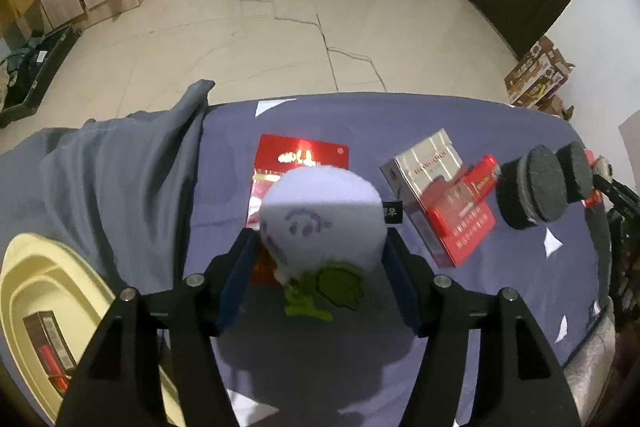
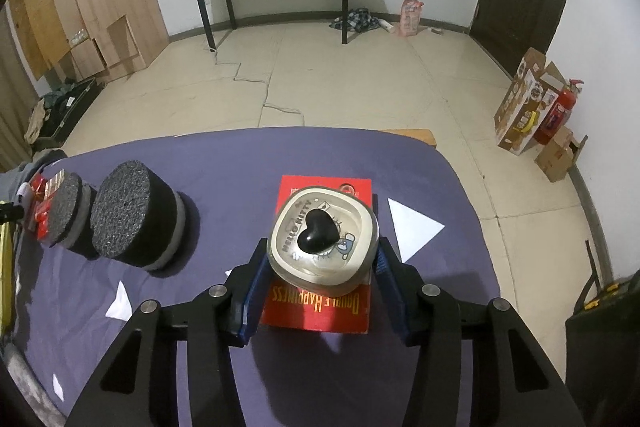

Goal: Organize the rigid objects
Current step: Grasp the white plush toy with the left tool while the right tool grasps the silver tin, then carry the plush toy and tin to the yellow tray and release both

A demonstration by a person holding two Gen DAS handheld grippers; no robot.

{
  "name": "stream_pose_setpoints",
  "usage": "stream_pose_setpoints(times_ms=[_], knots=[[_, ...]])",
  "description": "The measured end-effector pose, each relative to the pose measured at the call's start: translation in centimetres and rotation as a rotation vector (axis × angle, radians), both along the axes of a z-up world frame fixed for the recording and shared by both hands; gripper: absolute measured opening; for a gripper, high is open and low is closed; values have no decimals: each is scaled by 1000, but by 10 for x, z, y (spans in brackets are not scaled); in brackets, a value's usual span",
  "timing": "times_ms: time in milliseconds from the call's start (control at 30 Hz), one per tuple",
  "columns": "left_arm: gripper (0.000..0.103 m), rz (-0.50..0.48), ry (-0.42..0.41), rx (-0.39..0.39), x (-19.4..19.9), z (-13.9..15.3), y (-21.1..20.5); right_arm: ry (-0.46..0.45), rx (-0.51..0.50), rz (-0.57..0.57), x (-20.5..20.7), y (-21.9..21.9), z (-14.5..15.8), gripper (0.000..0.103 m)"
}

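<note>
While both sets of tongs are clenched on their loads, each object sits squarely between the blue pads, so neither should slip when lifted. The left tongs [image 1: 320, 247] grip a pale lavender cup [image 1: 324, 211] over a red packet [image 1: 302, 157]. The right tongs [image 2: 320, 267] clamp a Hello Kitty tin [image 2: 324, 241] resting on a red box [image 2: 320, 311]. A yellow bin [image 1: 44, 291], left of the counter [image 2: 224, 163], seems the likely destination.
</note>
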State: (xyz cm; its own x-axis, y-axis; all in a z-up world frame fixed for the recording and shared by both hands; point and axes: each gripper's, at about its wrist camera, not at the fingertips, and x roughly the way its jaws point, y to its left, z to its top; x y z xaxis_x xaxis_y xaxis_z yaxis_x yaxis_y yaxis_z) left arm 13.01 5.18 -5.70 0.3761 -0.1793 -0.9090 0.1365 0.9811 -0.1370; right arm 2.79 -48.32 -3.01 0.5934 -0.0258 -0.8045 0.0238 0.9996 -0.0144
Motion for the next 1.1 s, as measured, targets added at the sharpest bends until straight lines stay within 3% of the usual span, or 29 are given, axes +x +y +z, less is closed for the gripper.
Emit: stream_pose_setpoints(times_ms=[300,600,667,767,867,967,1100], knots=[[60,12,-5,25,6,-2,-7,1,18,9,-5,-2,4,48],[59,8,-93,-30,-10,41,7,-66,9,34,-23,-5,24,48],[59,26,-106,-83,-16,53,18,-76,7,42,-29,-4,28,48],[59,51,-128,-116,-34,70,35,-83,69,45,-38,-1,43,48],[59,81,-160,-102,-62,88,64,-120,68,116,-50,20,64,48],[59,183,-180,-74,-103,99,120,-132,137,219,-60,56,86,48],[59,311,-160,42,-145,93,191,-144,166,433,-67,143,112,48]])
